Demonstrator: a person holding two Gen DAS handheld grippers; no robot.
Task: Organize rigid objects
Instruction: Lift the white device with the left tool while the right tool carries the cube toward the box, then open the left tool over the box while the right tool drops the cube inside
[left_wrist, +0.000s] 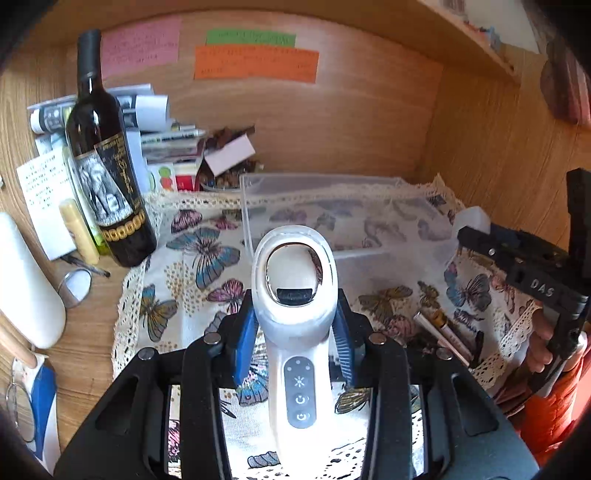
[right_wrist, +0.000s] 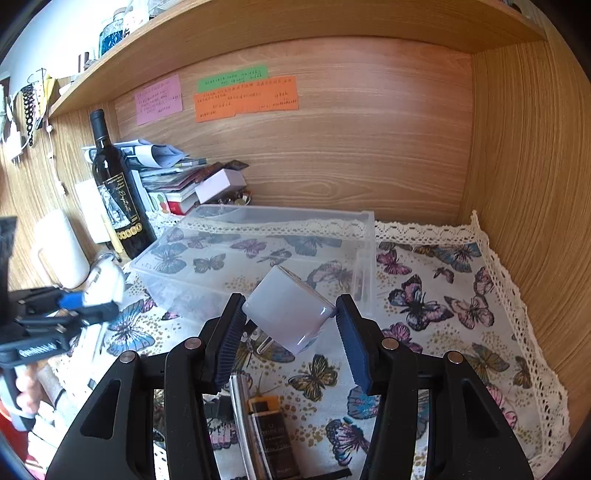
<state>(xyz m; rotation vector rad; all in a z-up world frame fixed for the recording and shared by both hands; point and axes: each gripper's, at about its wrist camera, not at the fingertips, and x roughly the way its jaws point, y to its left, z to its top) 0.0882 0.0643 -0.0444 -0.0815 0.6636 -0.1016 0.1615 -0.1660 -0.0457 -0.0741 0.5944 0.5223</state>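
My left gripper (left_wrist: 295, 332) is shut on a white handheld device (left_wrist: 295, 295) with a grey button strip, held above the butterfly cloth in front of the clear plastic box (left_wrist: 317, 192). My right gripper (right_wrist: 291, 325) is shut on a white plug adapter (right_wrist: 288, 314), tilted with its prongs down, just before the same clear box (right_wrist: 258, 254). The left gripper also shows in the right wrist view (right_wrist: 85, 302), and the right gripper's body shows at the right edge of the left wrist view (left_wrist: 535, 277).
A wine bottle (left_wrist: 107, 166) stands at the left beside stacked papers and books (left_wrist: 159, 140). A white mug (right_wrist: 62, 251) and a small mirror (left_wrist: 75, 284) are at the left. Slim tubes (left_wrist: 443, 332) and a dark lighter-like item (right_wrist: 273, 435) lie on the cloth. Wooden walls enclose the back and right.
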